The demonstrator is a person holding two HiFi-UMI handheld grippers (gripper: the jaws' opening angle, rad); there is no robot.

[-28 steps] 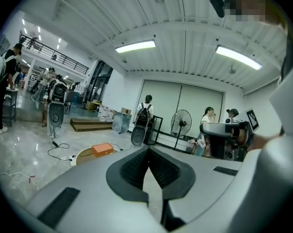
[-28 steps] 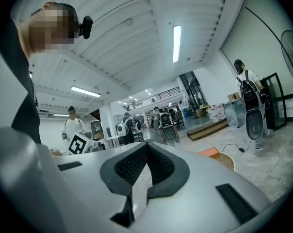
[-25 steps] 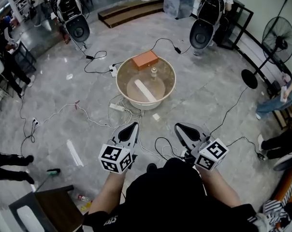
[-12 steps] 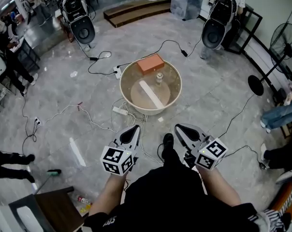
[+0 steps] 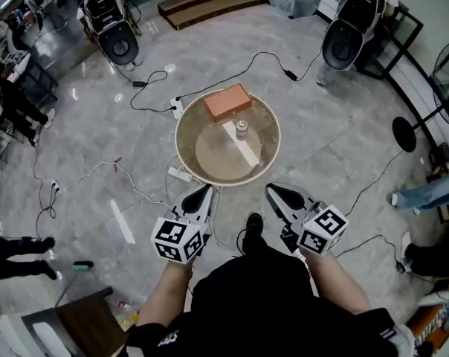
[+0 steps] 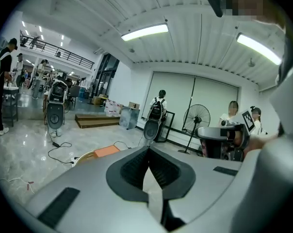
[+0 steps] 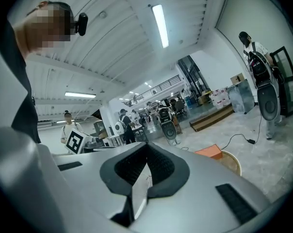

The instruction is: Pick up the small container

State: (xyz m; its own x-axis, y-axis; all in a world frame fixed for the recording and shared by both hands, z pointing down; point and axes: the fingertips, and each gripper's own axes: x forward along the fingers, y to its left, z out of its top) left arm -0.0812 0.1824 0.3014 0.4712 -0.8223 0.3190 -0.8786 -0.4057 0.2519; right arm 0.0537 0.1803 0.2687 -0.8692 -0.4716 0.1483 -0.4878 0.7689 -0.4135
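The small container (image 5: 241,128), a little pale jar with a cap, stands upright in a wide round basin (image 5: 186,123) on the floor. Beside it in the basin lie an orange brick (image 5: 227,101) and a white strip (image 5: 243,146). My left gripper (image 5: 204,191) and right gripper (image 5: 272,190) hang side by side just short of the basin's near rim, both shut and empty. The left gripper view shows its shut jaws (image 6: 149,147) with the brick (image 6: 106,151) beyond. The right gripper view shows shut jaws (image 7: 147,145), the brick (image 7: 209,152) and the basin's rim (image 7: 232,162).
Cables and a power strip (image 5: 179,173) trail over the grey floor around the basin. Black speaker-like units stand at the far left (image 5: 117,44) and far right (image 5: 348,37). A fan base (image 5: 404,133) is at the right, and a wooden desk (image 5: 83,326) at the near left. People stand around the edges.
The person has stepped forward, so the basin now lies closer to both grippers. Both grippers stay shut and side by side.
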